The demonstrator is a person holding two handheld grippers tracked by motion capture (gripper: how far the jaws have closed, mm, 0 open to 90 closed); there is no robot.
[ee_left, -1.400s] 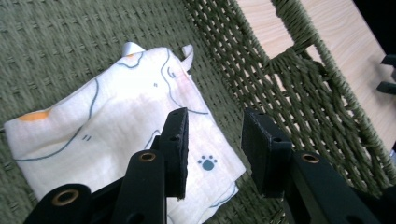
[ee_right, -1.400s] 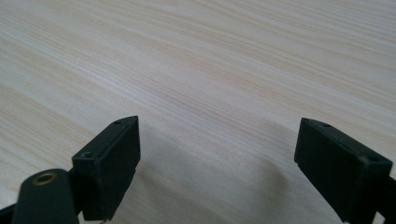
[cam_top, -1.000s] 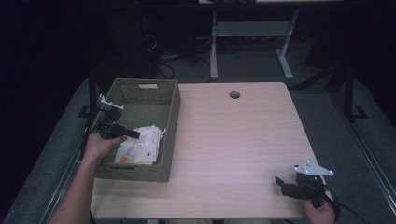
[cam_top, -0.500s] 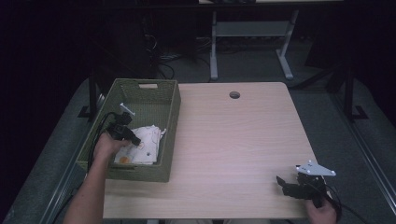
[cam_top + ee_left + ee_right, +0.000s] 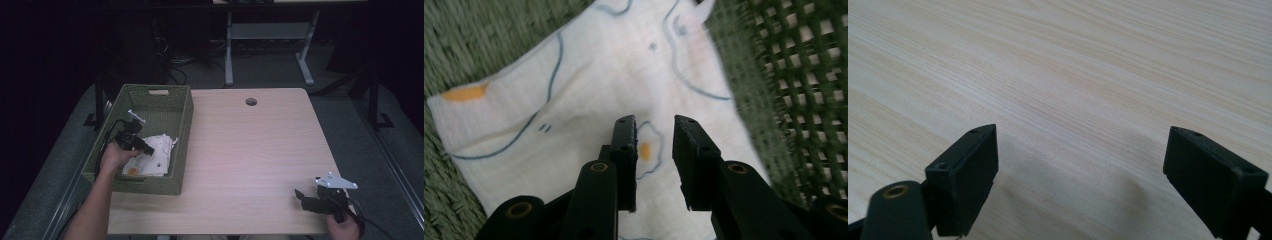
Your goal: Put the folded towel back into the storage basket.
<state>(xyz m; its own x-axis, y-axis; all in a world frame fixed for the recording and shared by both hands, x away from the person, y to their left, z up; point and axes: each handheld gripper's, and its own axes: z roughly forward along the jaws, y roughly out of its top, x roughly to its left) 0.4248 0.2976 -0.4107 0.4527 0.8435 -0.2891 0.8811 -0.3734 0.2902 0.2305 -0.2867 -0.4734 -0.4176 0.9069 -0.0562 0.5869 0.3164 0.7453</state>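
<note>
white printed cloth, crumpled, inside green basket

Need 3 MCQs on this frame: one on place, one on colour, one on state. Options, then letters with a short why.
1. Where does the white cloth lie?
A. in the green basket
B. on the bare table
C. on the floor

2. What colour are the small solid patches printed on the cloth?
A. red
B. orange
C. purple

3. How do the right gripper jaws stand?
A. shut on the cloth
B. shut on nothing
C. wide apart over bare wood

Answers:
1 A, the high view shows the cloth inside the woven basket walls.
2 B, the left gripper view shows orange patches among blue outlines.
3 C, the right gripper view shows a broad gap with only the table between.
</note>
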